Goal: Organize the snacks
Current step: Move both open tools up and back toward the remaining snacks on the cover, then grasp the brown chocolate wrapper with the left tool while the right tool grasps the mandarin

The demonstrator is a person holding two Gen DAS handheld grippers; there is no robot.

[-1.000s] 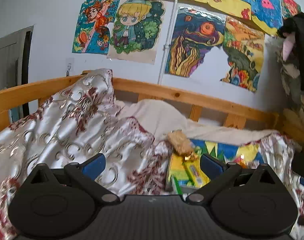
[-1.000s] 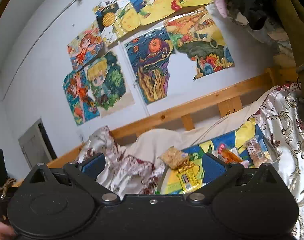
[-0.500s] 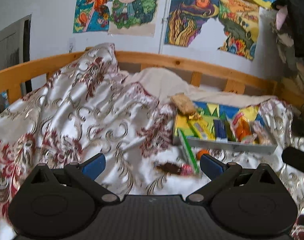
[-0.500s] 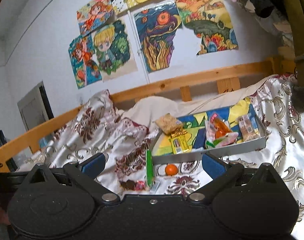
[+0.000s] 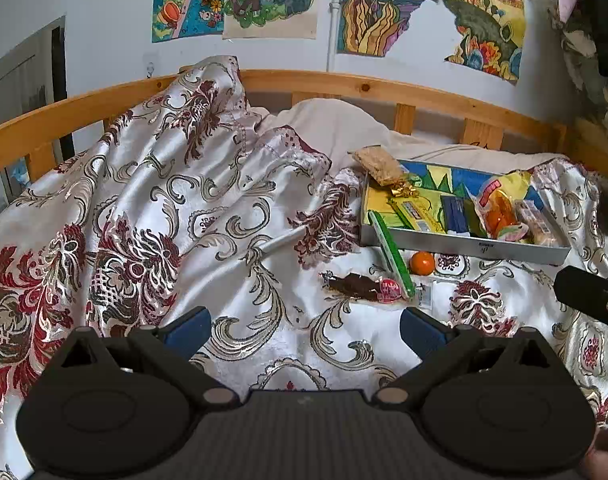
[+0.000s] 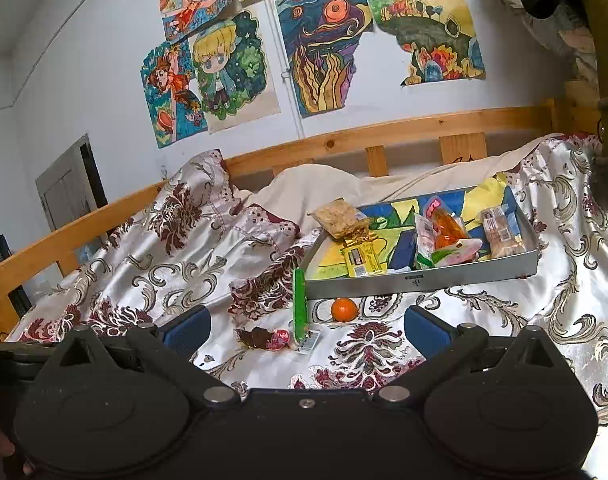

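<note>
A grey tray with several snack packets lies on the bed at right. A tan packet leans on its far corner. In front of it lie a small orange, a long green packet and a dark brown wrapper with a pink end. My left gripper is open and empty, short of these. My right gripper is open and empty, just before the loose snacks.
A shiny floral bedspread is bunched high on the left. A wooden bed rail runs along the back below wall drawings. Part of the other gripper shows at the right edge of the left wrist view.
Both views have tilted down and come closer to the bed. The loose snacks in front of the tray are now in sight. Both grippers stay open.
</note>
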